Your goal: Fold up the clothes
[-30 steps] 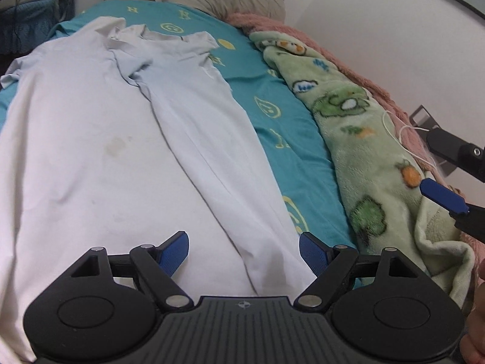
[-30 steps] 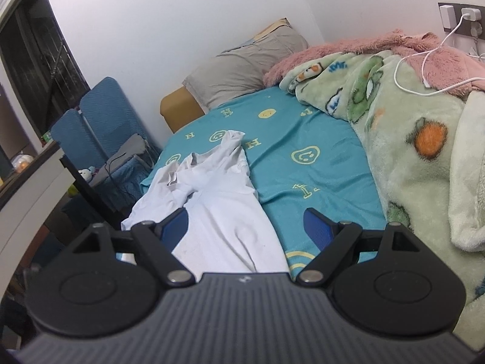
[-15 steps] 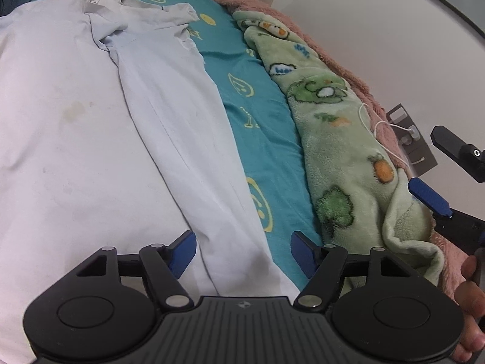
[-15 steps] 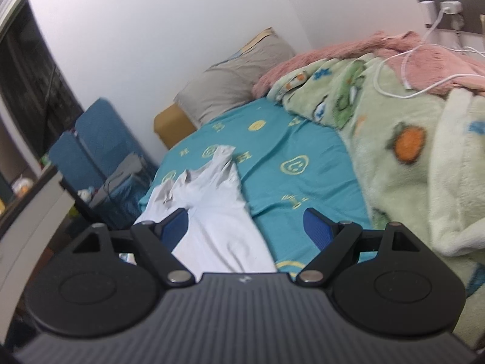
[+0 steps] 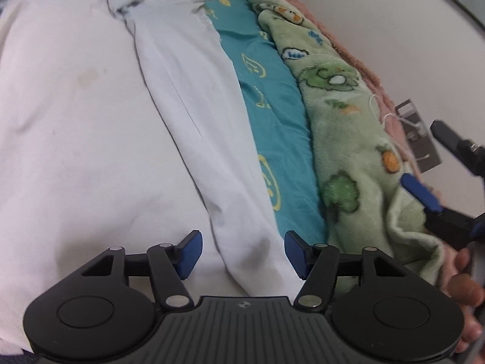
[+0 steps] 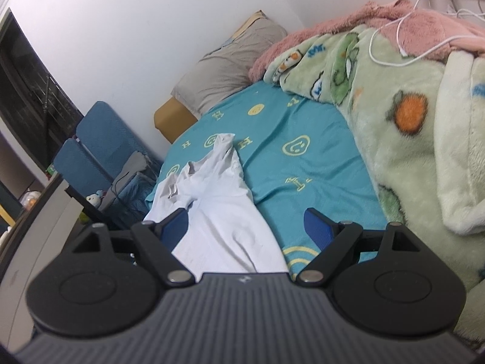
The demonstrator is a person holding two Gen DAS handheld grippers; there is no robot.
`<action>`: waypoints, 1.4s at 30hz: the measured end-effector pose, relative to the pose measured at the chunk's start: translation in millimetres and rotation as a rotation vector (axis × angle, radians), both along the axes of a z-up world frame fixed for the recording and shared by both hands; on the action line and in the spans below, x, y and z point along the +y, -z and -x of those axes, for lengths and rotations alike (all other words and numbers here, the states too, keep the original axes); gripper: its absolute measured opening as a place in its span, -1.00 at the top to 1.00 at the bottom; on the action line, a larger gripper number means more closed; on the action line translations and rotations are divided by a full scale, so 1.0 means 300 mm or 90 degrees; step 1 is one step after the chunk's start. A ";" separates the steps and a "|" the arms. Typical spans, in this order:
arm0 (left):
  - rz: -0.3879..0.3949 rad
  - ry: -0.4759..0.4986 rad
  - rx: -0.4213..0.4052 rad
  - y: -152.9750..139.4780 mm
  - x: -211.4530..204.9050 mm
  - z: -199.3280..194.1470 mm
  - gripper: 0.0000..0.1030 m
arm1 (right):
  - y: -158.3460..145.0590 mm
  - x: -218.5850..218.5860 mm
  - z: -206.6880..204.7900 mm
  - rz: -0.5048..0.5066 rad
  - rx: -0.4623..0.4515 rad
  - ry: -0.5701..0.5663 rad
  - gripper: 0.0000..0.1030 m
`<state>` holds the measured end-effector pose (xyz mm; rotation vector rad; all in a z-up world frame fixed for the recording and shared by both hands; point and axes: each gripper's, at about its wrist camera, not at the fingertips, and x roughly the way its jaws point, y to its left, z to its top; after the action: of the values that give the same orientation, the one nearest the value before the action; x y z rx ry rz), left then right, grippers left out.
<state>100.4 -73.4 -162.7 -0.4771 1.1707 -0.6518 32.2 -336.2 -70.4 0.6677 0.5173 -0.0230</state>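
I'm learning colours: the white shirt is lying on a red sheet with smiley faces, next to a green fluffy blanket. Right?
Nearly. The sheet is teal, not red, as the right wrist view shows. The white shirt does lie on it, beside the green fluffy blanket.

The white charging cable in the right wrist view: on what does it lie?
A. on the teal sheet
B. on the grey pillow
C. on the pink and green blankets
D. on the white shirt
C: the white charging cable runs from the wall down across the pink blanket onto the green blanket.
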 end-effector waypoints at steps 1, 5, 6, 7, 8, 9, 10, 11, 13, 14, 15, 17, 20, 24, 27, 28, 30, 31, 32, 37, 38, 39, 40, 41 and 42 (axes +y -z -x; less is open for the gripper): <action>0.001 -0.001 0.028 0.026 -0.001 -0.007 -0.06 | 0.004 0.002 -0.003 -0.004 0.002 -0.003 -0.65; 0.013 0.004 0.079 0.102 -0.011 -0.018 -0.10 | 0.019 0.013 -0.017 -0.011 0.014 -0.012 -0.65; 0.030 0.010 0.085 0.103 -0.011 -0.020 -0.15 | 0.023 0.015 -0.021 -0.010 0.017 -0.012 -0.65; 0.049 0.015 0.093 0.103 -0.011 -0.021 -0.15 | 0.027 0.016 -0.024 -0.010 0.021 -0.012 -0.65; 0.068 0.021 0.102 0.105 -0.012 -0.021 -0.14 | 0.030 0.017 -0.027 -0.011 0.025 -0.011 -0.65; 0.078 0.031 0.107 0.105 -0.017 -0.016 -0.11 | 0.034 0.017 -0.030 -0.011 0.028 -0.010 -0.65; 0.074 0.043 0.103 0.106 -0.026 -0.010 0.03 | 0.038 0.018 -0.032 -0.011 0.032 -0.009 -0.65; 0.067 0.056 0.098 0.106 -0.036 -0.002 0.14 | 0.042 0.019 -0.035 -0.011 0.035 -0.008 -0.65; 0.052 0.081 0.088 0.106 -0.057 0.013 0.74 | 0.052 0.022 -0.043 -0.008 0.043 -0.007 -0.65; 0.045 0.094 0.082 0.106 -0.067 0.020 0.91 | 0.058 0.024 -0.047 -0.006 0.048 -0.006 -0.65; 0.047 0.093 0.072 0.092 -0.064 0.025 0.95 | 0.063 0.025 -0.052 -0.006 0.053 -0.007 -0.65; 0.054 0.085 0.049 0.057 -0.053 0.033 0.96 | 0.073 0.029 -0.061 -0.006 0.062 -0.008 -0.65; 0.071 0.068 0.027 -0.014 -0.007 0.040 0.97 | 0.083 0.037 -0.070 0.006 0.075 -0.007 -0.65; 0.099 0.041 0.011 -0.123 0.079 0.046 0.97 | 0.100 0.038 -0.077 0.011 0.091 0.001 -0.65; 0.071 0.020 0.018 -0.170 0.159 0.049 0.97 | 0.110 0.033 -0.081 0.006 0.097 0.005 -0.65; 0.054 0.014 0.018 -0.181 0.183 0.051 0.97 | 0.111 0.033 -0.082 0.003 0.096 0.004 -0.65; 0.018 0.004 0.015 -0.199 0.228 0.052 0.98 | 0.109 0.035 -0.085 0.003 0.093 0.001 -0.65; -0.003 -0.001 0.013 -0.204 0.249 0.051 0.98 | 0.109 0.037 -0.086 0.004 0.091 -0.002 -0.65; -0.024 -0.005 0.010 -0.209 0.270 0.051 0.98 | 0.109 0.039 -0.089 0.006 0.091 -0.004 -0.65; -0.190 -0.001 -0.003 -0.144 0.267 0.054 0.97 | 0.107 0.049 -0.101 0.012 0.092 -0.013 -0.65; -0.229 0.005 -0.009 -0.121 0.254 0.054 0.97 | 0.106 0.052 -0.102 0.015 0.092 -0.014 -0.65; -0.248 0.008 -0.006 -0.099 0.248 0.054 0.97 | 0.105 0.055 -0.103 0.020 0.092 -0.015 -0.65; -0.263 0.010 0.000 -0.078 0.244 0.053 0.97 | 0.104 0.058 -0.103 0.024 0.093 -0.016 -0.65; -0.278 0.012 0.005 -0.057 0.240 0.052 0.97 | 0.104 0.060 -0.103 0.028 0.094 -0.016 -0.65; -0.280 0.010 0.002 -0.053 0.240 0.051 0.97 | 0.104 0.062 -0.104 0.030 0.095 -0.017 -0.65</action>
<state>85.0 -1.4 -146.6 -0.0967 1.2787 -0.3896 63.3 -317.7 -101.7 0.6155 0.6671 -0.0601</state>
